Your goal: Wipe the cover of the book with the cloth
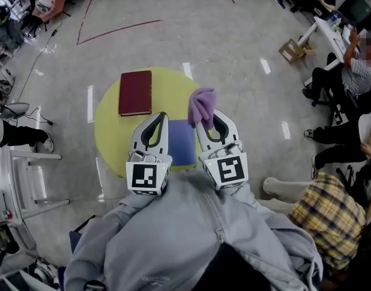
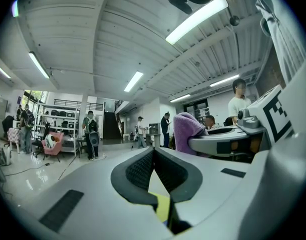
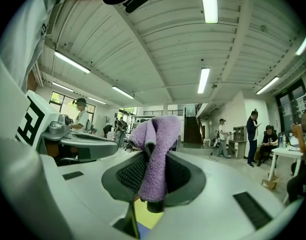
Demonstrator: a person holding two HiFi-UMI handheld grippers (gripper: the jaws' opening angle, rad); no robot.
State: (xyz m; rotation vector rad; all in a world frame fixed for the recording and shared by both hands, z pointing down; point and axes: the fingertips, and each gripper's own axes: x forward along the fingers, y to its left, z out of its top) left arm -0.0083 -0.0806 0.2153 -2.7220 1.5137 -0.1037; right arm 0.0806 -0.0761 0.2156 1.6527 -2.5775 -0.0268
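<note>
A dark red book (image 1: 136, 93) lies closed at the far left of the round yellow table (image 1: 106, 132). My right gripper (image 1: 203, 121) is shut on a purple cloth (image 1: 202, 105), which bunches up above the fingertips; the same cloth (image 3: 155, 156) hangs between the jaws in the right gripper view. My left gripper (image 1: 160, 116) is shut with nothing in it, its jaws meeting at the tip (image 2: 153, 151). Both grippers are held up above the table's near half, to the right of and nearer than the book. The purple cloth (image 2: 187, 131) also shows in the left gripper view.
A blue pad (image 1: 181, 142) lies on the table between the grippers. A white rack (image 1: 22, 180) stands at the left. Seated people (image 1: 349, 77) and a desk (image 1: 328, 32) are at the right, with a cardboard box (image 1: 291, 50) on the floor.
</note>
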